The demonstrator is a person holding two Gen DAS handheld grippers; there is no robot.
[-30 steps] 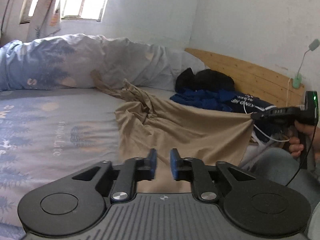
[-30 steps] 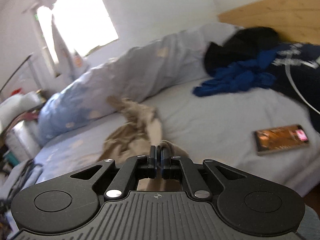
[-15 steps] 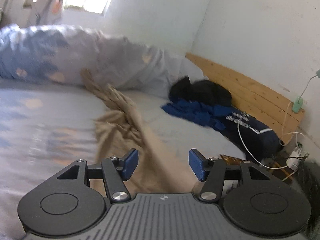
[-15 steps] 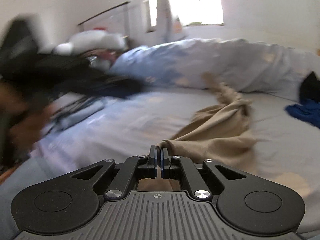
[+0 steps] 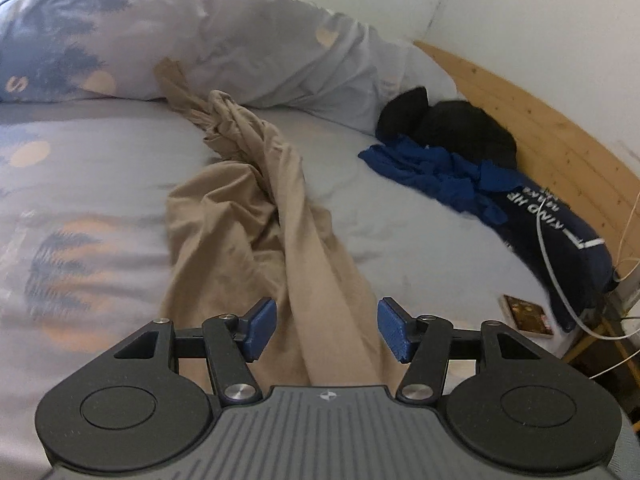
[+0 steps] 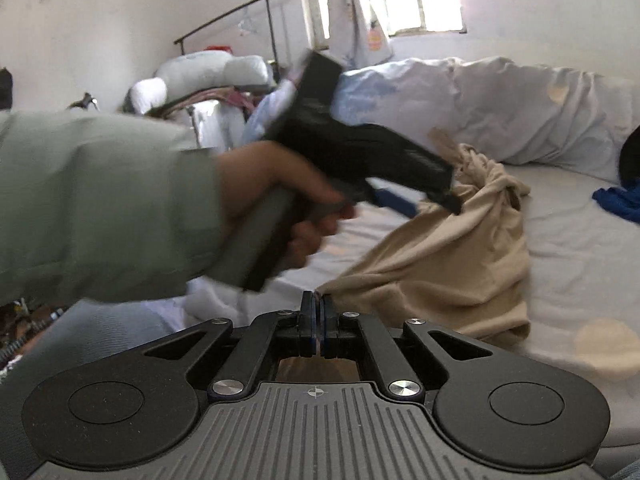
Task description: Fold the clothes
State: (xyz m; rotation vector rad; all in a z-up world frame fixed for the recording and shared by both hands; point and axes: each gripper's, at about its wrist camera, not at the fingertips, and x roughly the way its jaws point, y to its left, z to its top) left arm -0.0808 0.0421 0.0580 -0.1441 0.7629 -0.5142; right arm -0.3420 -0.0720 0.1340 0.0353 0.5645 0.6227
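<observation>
The tan garment (image 5: pixel 256 216) lies rumpled along the bed (image 5: pixel 80 184), its far end twisted against the bunched duvet (image 5: pixel 240 36). The right gripper (image 6: pixel 319 312) is clenched on 1 near corner, probably to anchor it. The left gripper (image 5: pixel 326 330), released with its 2 pads apart, hovers over the near cloth, likely seeking another edge. Dark clothes (image 5: pixel 460 152) sit far right by the wooden headboard (image 5: pixel 560 148).

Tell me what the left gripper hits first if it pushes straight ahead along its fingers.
Most likely the tan garment: the left gripper stands open with that cloth running up between its fingers. Depth is unclear, so contact could come sooner or later along the fold.
</observation>
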